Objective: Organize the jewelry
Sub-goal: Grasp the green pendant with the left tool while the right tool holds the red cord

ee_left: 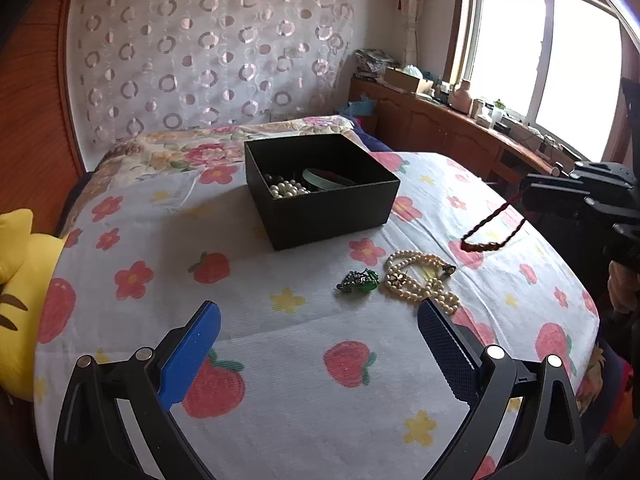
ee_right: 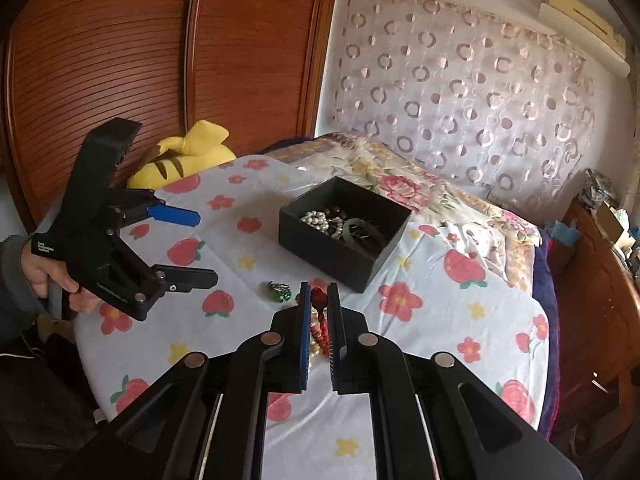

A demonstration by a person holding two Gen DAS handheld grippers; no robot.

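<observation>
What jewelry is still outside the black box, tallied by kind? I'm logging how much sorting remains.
Cream pearl necklace lying on the bedsheet: 1
Green gem brooch with dark metal setting on the bedsheet: 1
Dark red beaded strand hanging from the shut right gripper, seen dangling in the left wrist view: 1
Total: 3
The open left gripper holds nothing.

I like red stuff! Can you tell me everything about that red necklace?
The red necklace is a dark red twisted strand, maybe tiny beads. The right hand-held gripper pinches one end between its closed fingers, so it hangs in a drooping loop above the flowery sheet, right of the black box, past the pearl necklace. Only the gripper clearly touches it.
</observation>
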